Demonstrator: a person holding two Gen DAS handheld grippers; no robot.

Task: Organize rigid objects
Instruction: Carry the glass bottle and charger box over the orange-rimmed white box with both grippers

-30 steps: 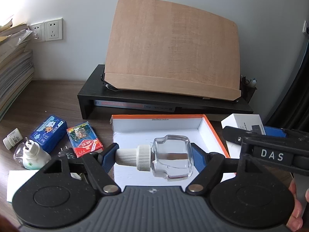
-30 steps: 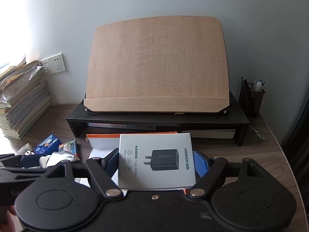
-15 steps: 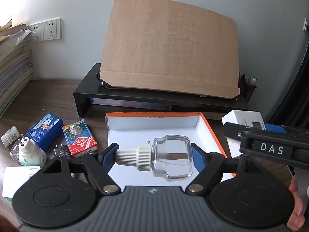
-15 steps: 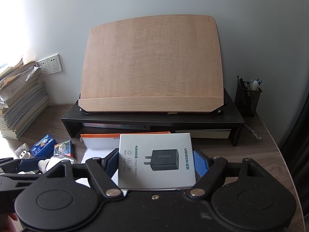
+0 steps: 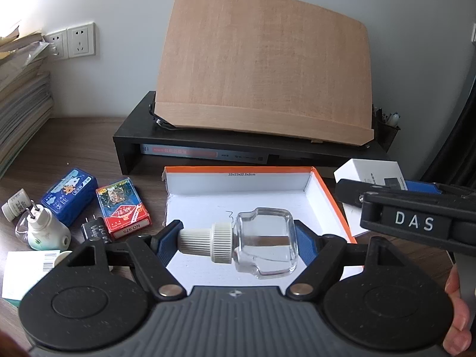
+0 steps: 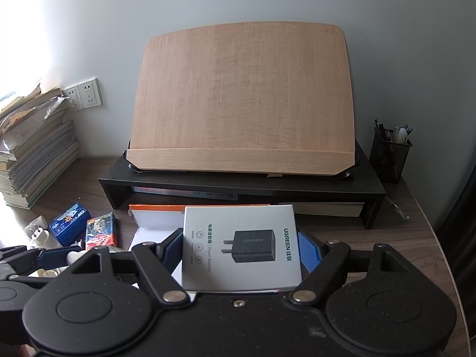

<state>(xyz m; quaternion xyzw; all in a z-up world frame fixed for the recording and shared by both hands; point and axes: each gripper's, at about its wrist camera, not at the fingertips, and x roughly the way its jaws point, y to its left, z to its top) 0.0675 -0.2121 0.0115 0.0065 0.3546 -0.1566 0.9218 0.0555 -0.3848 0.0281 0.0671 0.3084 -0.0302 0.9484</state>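
Observation:
My left gripper [image 5: 238, 239] is shut on a clear glass bottle [image 5: 264, 242] with a white ribbed cap, held sideways above the open white box with orange rim [image 5: 327, 187]. My right gripper [image 6: 242, 250] is shut on a white UGREEN charger box [image 6: 241, 247], held above the desk; it also shows in the left wrist view [image 5: 372, 172] at the right of the orange-rimmed box. The orange-rimmed box [image 6: 157, 209] lies just ahead of the right gripper.
On the desk at left lie a blue packet [image 5: 70, 196], a red card pack [image 5: 123, 208], a black plug [image 5: 95, 232], a white plug-in device [image 5: 44, 229] and a small white bottle [image 5: 15, 208]. A wooden book stand [image 5: 264, 80] sits on a black riser. Paper stacks [image 6: 35, 160] stand far left, a pen cup [image 6: 389, 154] right.
Both views have shifted: the scene has drifted right and slightly down, as the grippers moved a little. Both keep their hold on their objects.

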